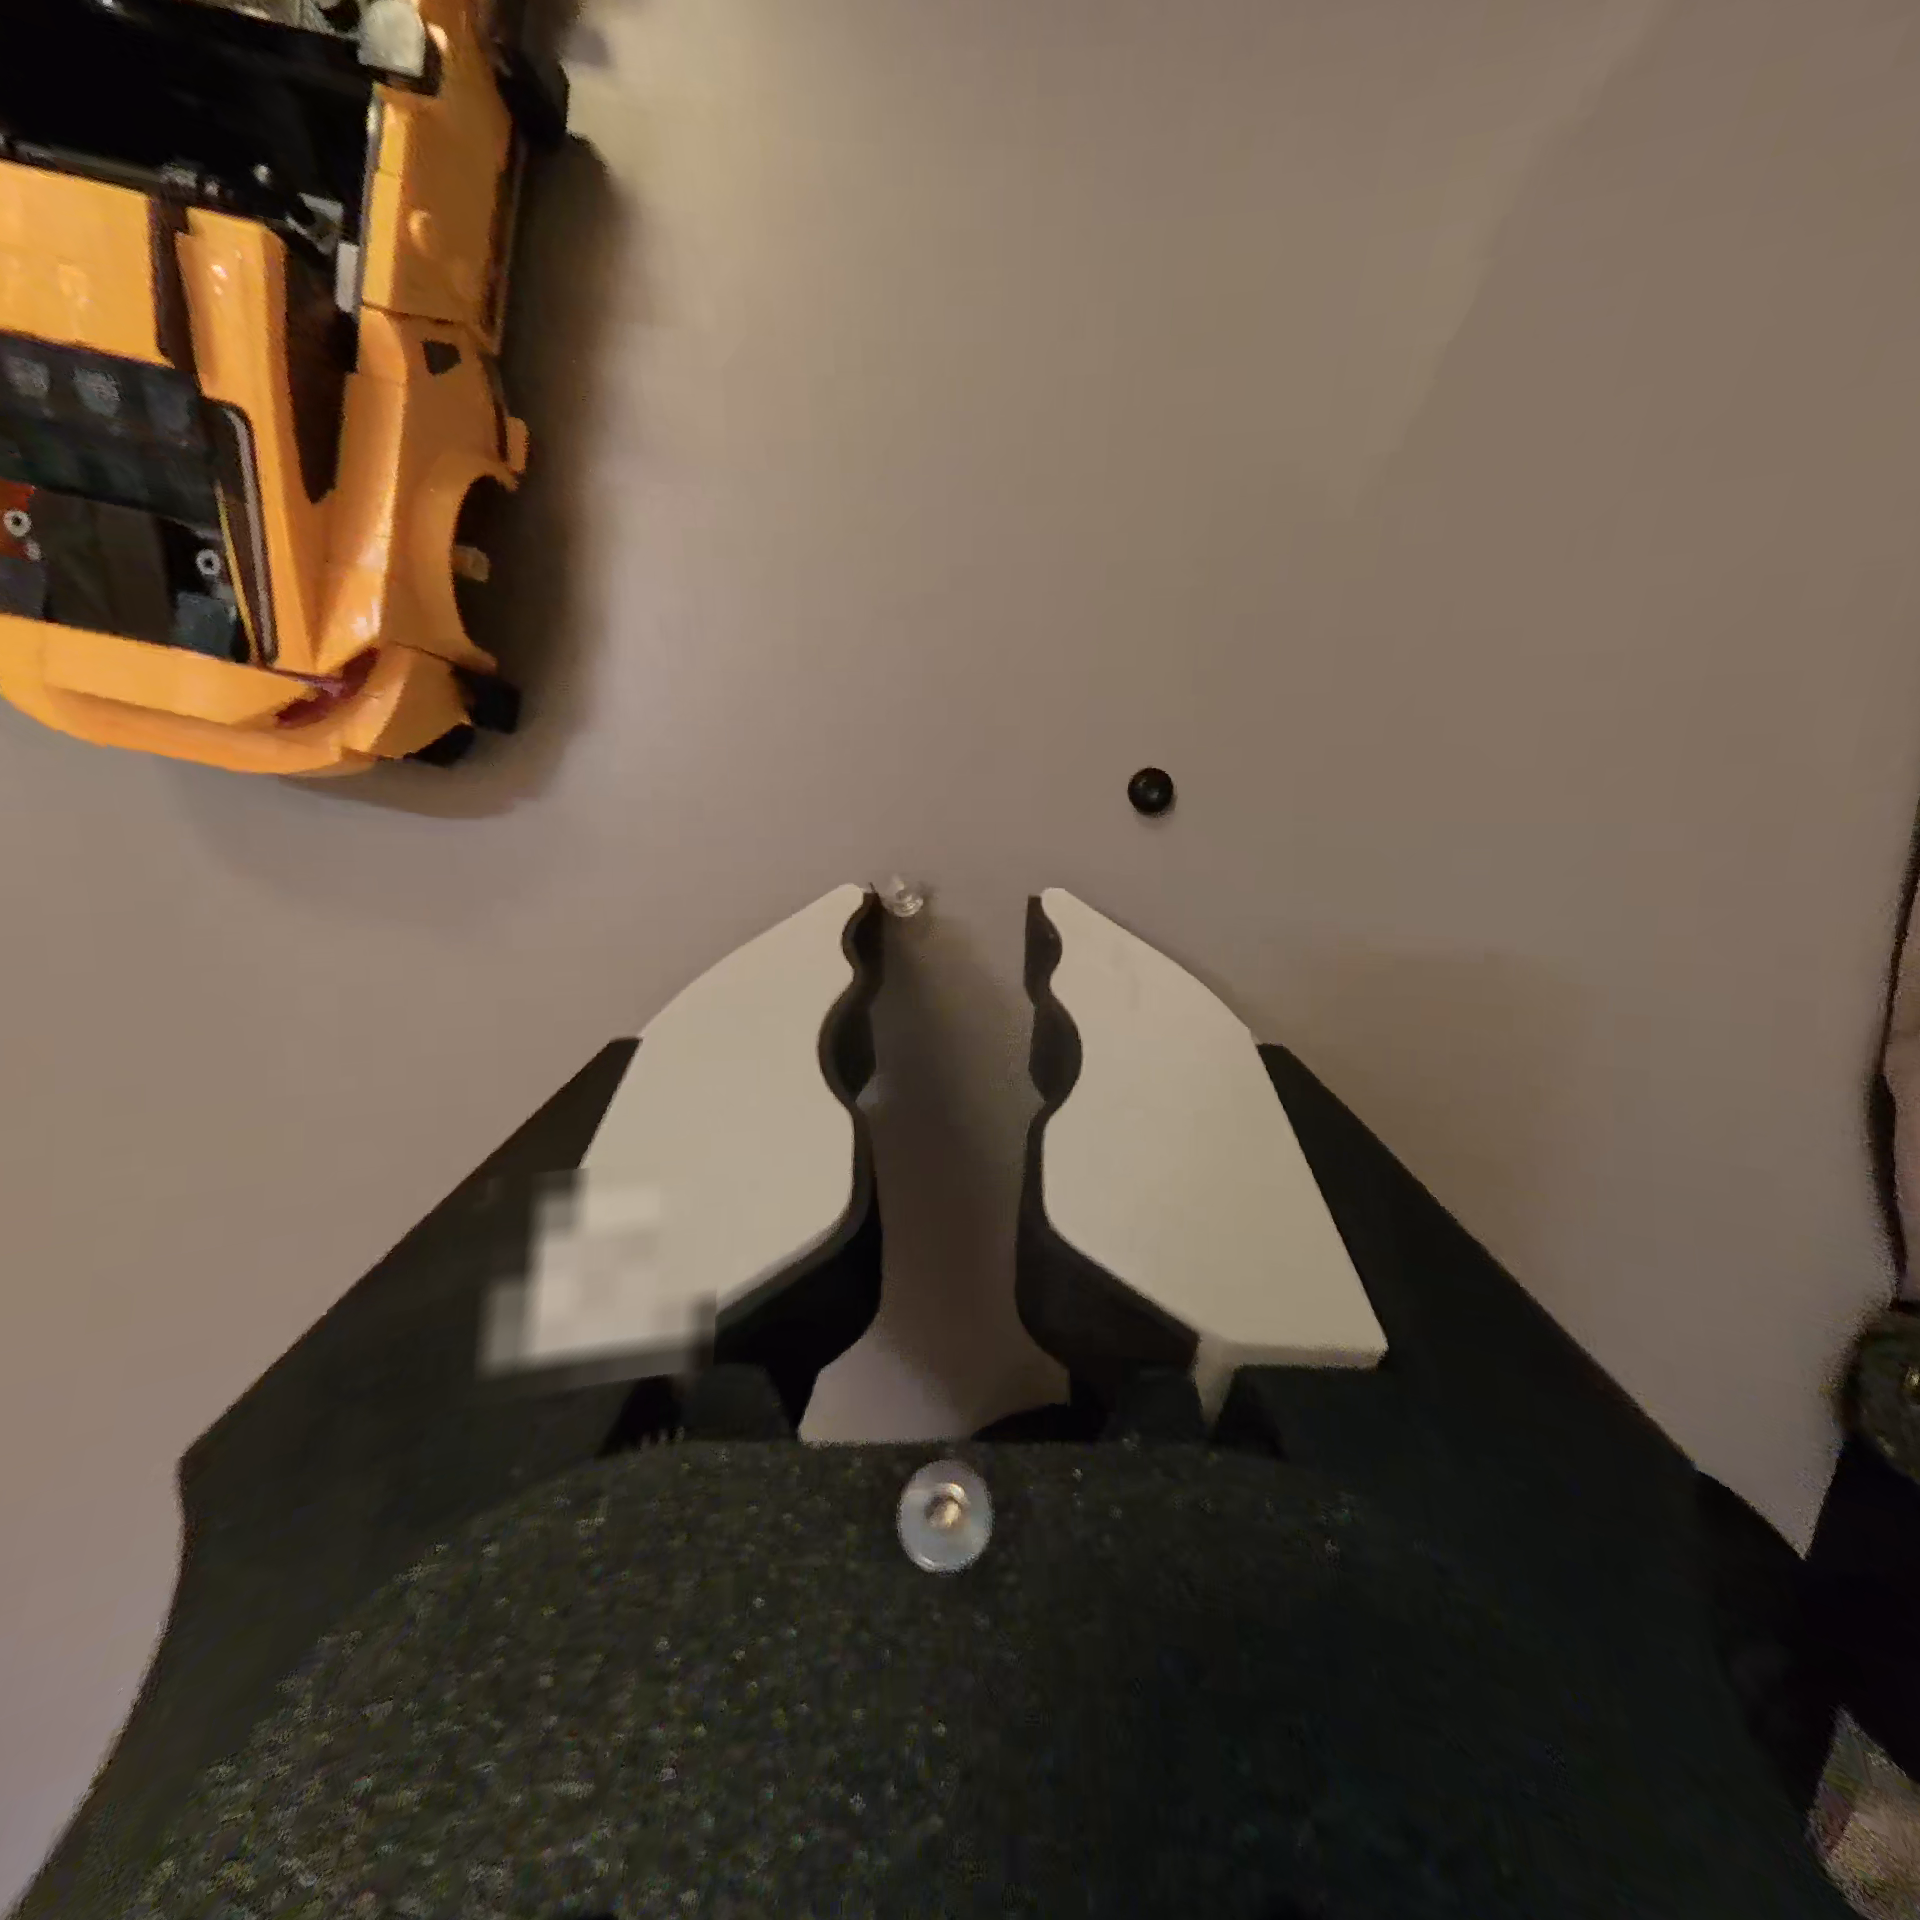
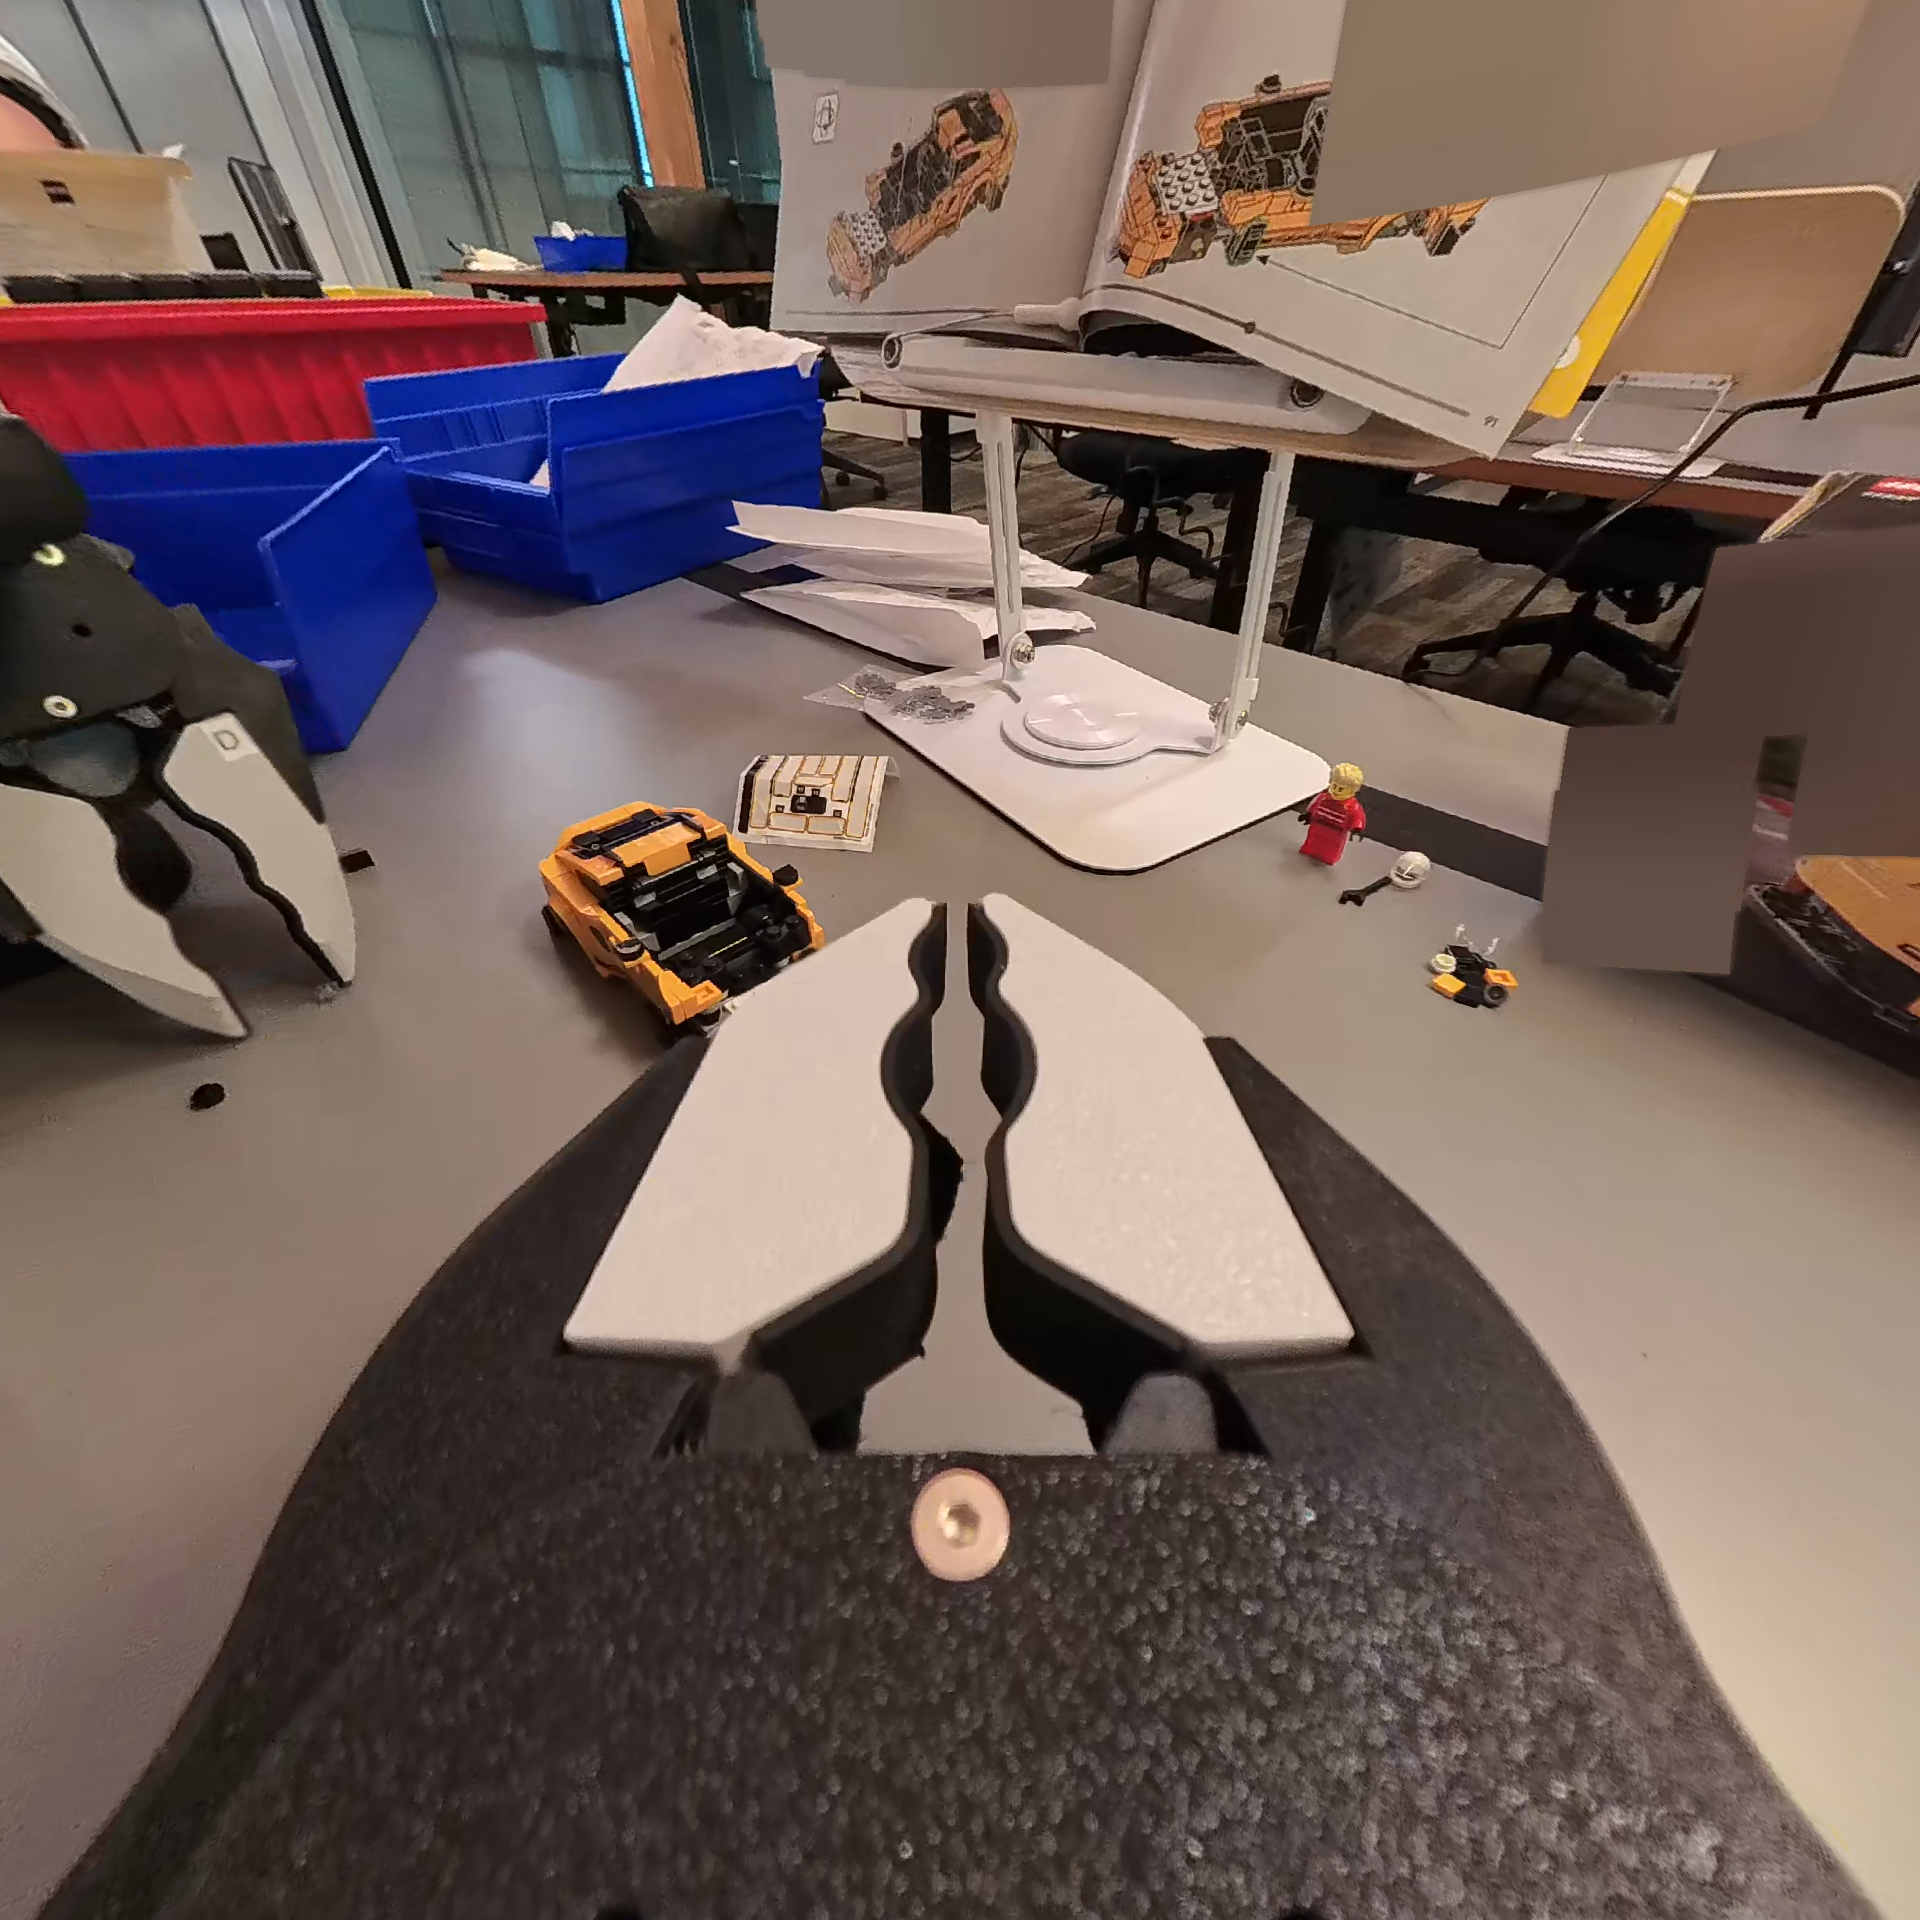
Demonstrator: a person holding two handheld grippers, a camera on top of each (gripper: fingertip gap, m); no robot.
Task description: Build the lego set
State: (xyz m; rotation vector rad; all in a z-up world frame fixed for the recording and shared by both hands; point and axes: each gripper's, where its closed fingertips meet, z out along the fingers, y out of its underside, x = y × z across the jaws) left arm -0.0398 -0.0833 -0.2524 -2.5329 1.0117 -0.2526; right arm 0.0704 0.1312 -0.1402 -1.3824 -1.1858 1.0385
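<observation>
**Q:** Office room, what fills it?

**A:** Grey desk [image 2: 1558, 1195] in front, with more desks and office chairs behind. Along its far left edge sit a red bin [image 2: 239, 353] and blue bins [image 2: 613, 468]. Toward the far right, a white stand [image 2: 1101, 769] holds an open instruction booklet [image 2: 1195, 208]. A cardboard box [image 2: 1818, 935] lies at the right edge.

**Q:** Where is the Lego itself?

**A:** An orange car [image 2: 675, 914], part built with its black interior exposed, stands mid-desk, just beyond the right gripper [image 2: 958, 909]. Behind it lies a sticker sheet [image 2: 816, 800]. Right of the stand's base is a red minifigure [image 2: 1333, 816], with a small helmet [image 2: 1410, 869] near it. A little cluster of orange and black parts [image 2: 1470, 977] sits nearer the box.

**Q:** And the grippers?

**A:** The right one hovers low, fingers nearly together, holding nothing. The left gripper [image 1: 951, 902] points down at the desk, fingers apart. A tiny clear piece [image 1: 902, 896] rests at the tip of one finger. A black round stud [image 1: 1150, 791] lies just beyond.

**Q:** How should the pickup go?

**A:** My judgement: centre the clear piece between the tips, close slowly, then lift straight up. It is small and slippery, so an off-centre squeeze could flick it away.
</observation>
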